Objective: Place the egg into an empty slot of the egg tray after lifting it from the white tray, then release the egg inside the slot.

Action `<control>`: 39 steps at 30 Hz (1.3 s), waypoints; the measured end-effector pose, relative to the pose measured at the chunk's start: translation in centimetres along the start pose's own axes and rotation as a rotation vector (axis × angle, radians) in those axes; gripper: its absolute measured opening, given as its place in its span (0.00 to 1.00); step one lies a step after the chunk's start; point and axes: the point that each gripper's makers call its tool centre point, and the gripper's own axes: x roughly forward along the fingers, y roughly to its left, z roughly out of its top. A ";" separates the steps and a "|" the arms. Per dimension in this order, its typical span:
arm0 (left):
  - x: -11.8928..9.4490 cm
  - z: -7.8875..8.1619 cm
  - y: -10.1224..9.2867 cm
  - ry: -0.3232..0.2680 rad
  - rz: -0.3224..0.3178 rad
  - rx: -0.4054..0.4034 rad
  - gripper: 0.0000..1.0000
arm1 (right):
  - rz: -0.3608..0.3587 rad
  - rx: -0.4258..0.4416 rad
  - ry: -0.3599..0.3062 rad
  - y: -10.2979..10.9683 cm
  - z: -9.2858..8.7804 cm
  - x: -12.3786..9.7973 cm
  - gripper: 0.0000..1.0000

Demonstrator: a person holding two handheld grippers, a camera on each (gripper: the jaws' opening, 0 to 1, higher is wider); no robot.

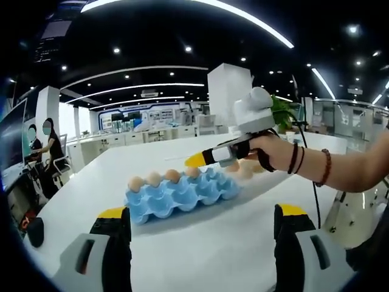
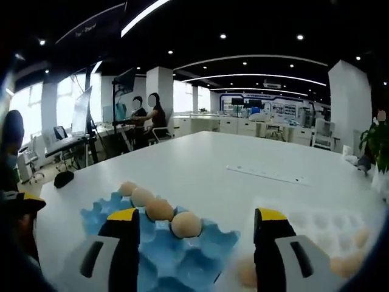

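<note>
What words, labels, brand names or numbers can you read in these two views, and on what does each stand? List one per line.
None can be read.
Sign on the dark ceiling band: pale lettering, too blurred to read.
Dark screen near the ceiling: faint lines, too small to read.
Blue egg tray, eggs and white tray: no print visible.

Two seated people (image 2: 148, 118) are working at desks around ten o'clock, a potted plant (image 2: 380, 141) is standing at three o'clock, ceiling lights (image 1: 249, 19) are glowing overhead.

4 eggs (image 2: 186, 224) in 1 blue egg tray (image 2: 200, 252)
</note>
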 end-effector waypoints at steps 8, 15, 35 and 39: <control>-0.2 -0.2 0.2 0.000 0.003 -0.005 1.00 | -0.010 0.014 -0.022 -0.6 0.2 -1.8 0.84; -0.3 -0.4 0.3 0.008 0.011 -0.004 1.00 | -0.041 0.025 -0.019 -1.9 -0.1 -2.3 0.83; -0.1 -0.1 0.0 0.002 0.011 -0.001 1.00 | -0.150 0.056 -0.001 -8.2 -2.1 -4.9 0.82; 0.0 0.0 0.0 0.001 0.016 -0.002 1.00 | -0.175 0.069 0.006 -9.6 -2.4 -5.5 0.82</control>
